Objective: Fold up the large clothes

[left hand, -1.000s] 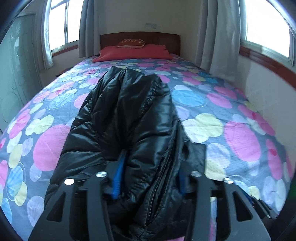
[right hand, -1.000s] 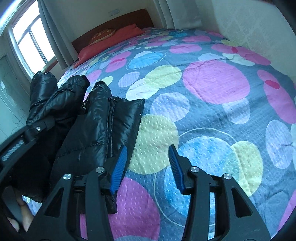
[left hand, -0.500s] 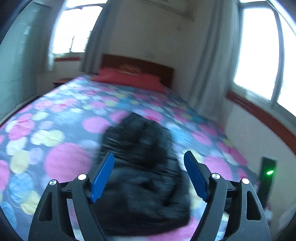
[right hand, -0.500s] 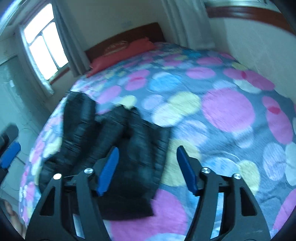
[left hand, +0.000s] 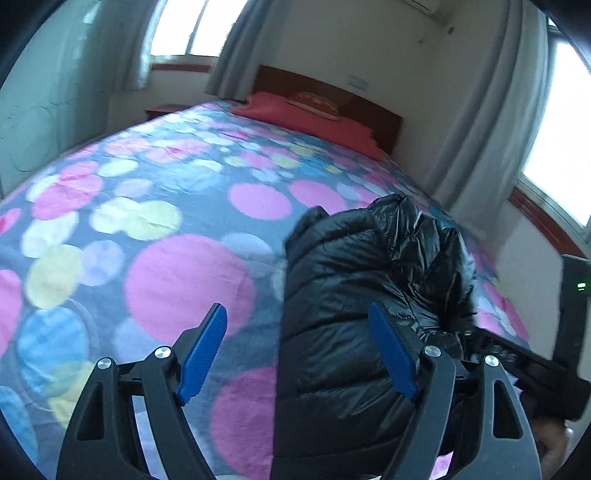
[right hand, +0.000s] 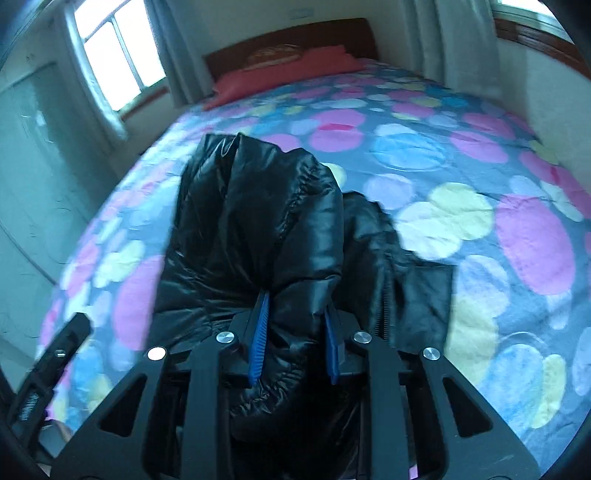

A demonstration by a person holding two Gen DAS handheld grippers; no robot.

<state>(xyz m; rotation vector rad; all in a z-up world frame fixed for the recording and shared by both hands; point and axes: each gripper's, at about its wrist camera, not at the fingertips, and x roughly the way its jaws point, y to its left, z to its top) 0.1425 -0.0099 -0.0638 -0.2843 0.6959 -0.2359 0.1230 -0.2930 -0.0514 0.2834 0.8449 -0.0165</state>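
A black shiny puffer jacket [left hand: 354, 295] lies bunched on the bed with the dotted bedspread [left hand: 184, 280]. My left gripper [left hand: 299, 350] is open and empty; its right finger is over the jacket's left part and its left finger over the bedspread. My right gripper [right hand: 295, 332] is shut on a thick fold of the jacket [right hand: 266, 229] near the foot of the bed. The right gripper's body shows at the right edge of the left wrist view [left hand: 535, 369].
Red pillows [right hand: 280, 70] and a wooden headboard [right hand: 295, 33] are at the far end. Walls, curtains and windows stand on both sides of the bed. The left gripper's body shows at the lower left of the right wrist view [right hand: 48, 369].
My left gripper let go of the jacket, opened and moved left. My right gripper moved left over the jacket and shut on a fold of it.
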